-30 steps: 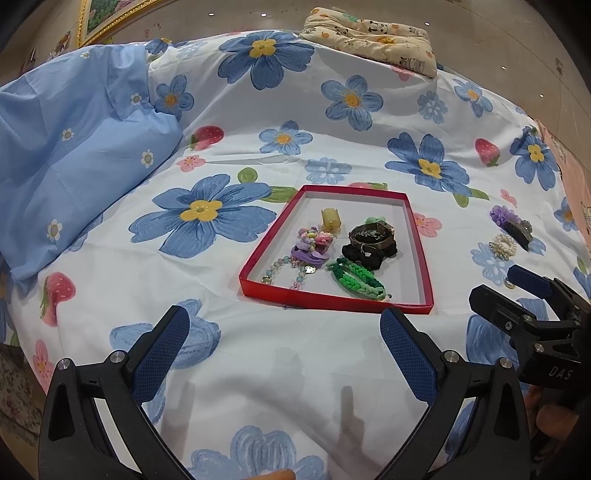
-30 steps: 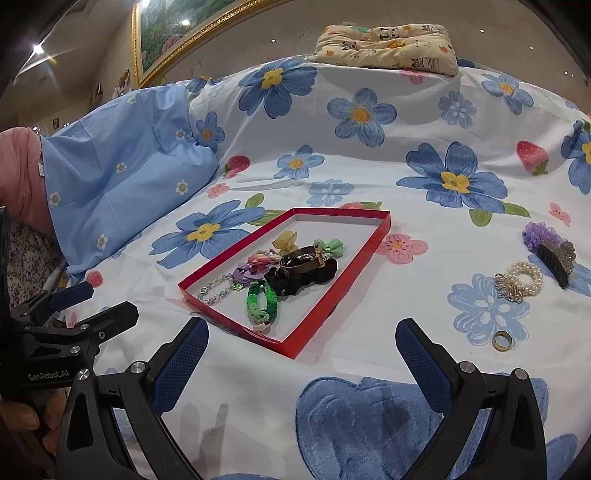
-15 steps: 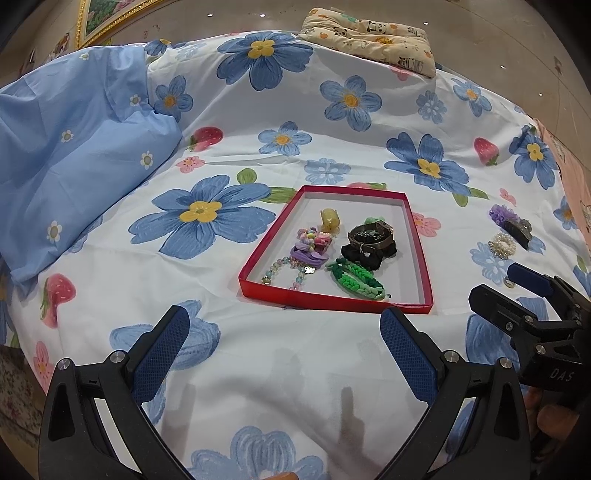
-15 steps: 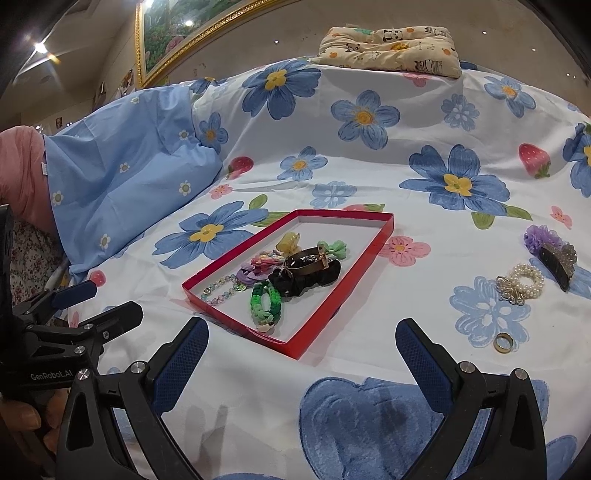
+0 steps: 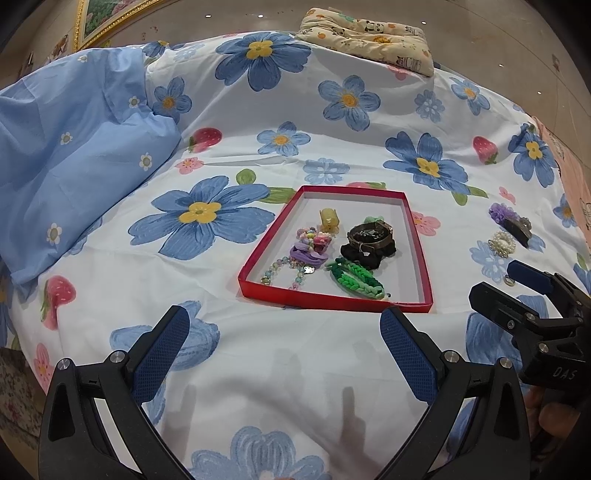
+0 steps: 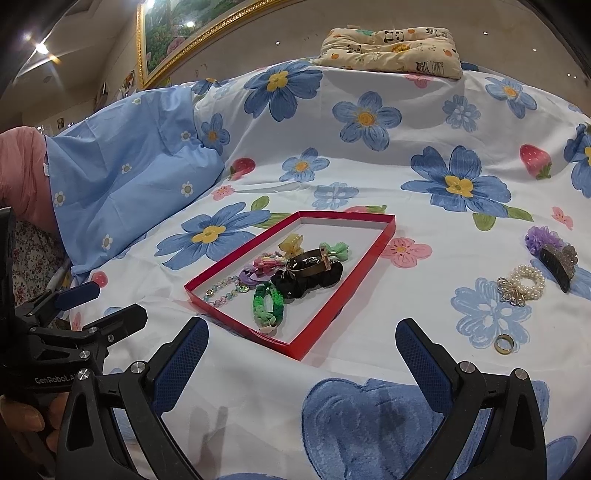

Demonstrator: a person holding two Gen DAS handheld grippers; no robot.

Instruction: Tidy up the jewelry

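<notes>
A shallow red tray (image 5: 417, 236) (image 6: 332, 314) lies on the flowered bedsheet and holds several pieces: a green braided bracelet (image 5: 356, 282) (image 6: 267, 304), a black scrunchie with a bronze bangle (image 5: 369, 242) (image 6: 308, 273), a bead strand and pastel hair ties. To its right on the sheet lie a pearl bracelet (image 6: 522, 282) (image 5: 501, 243), a gold ring (image 6: 504, 344) and a dark hair claw (image 6: 556, 264) by a purple scrunchie. My left gripper (image 5: 284, 343) is open and empty before the tray. My right gripper (image 6: 301, 349) is open and empty, near the tray's front corner.
A light blue pillow (image 5: 66, 162) lies at the left. A cream patterned cushion (image 6: 391, 50) sits at the far edge of the bed. A framed picture (image 6: 173, 33) hangs on the wall behind. Each gripper shows at the edge of the other's view.
The right wrist view has crept slightly left and forward, so the tray sits a little further right in it. The left gripper has barely moved. Both stay open.
</notes>
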